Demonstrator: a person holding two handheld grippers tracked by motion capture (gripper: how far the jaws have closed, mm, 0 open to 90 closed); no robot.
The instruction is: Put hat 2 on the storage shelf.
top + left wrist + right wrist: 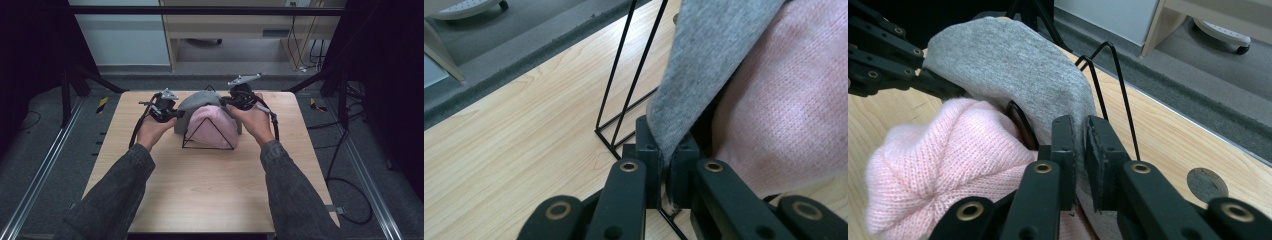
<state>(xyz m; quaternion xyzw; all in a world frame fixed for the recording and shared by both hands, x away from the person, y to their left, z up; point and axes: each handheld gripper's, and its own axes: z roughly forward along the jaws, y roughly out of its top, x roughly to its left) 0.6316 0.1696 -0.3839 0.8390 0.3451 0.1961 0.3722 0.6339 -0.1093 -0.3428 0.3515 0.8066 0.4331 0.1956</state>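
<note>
A grey knit hat [197, 101] is draped over a black wire stand [192, 145] at the table's far middle, with a pink knit hat [210, 125] in front of it on the same stand. My left gripper [176, 114] is at the grey hat's left edge. In the left gripper view my left gripper [666, 150] is shut on the hem of the grey hat [709, 60], beside the pink hat [794, 110]. My right gripper [226, 102] is at the hat's right edge. There my right gripper [1079, 135] stands slightly open, the grey hat [1013, 65] hem in the gap.
The light wooden table [210, 190] has a round cable hole [1207, 185] near its far right corner. Metal rails run along the floor on both sides. A wooden cabinet [235, 25] and cables stand beyond the far edge.
</note>
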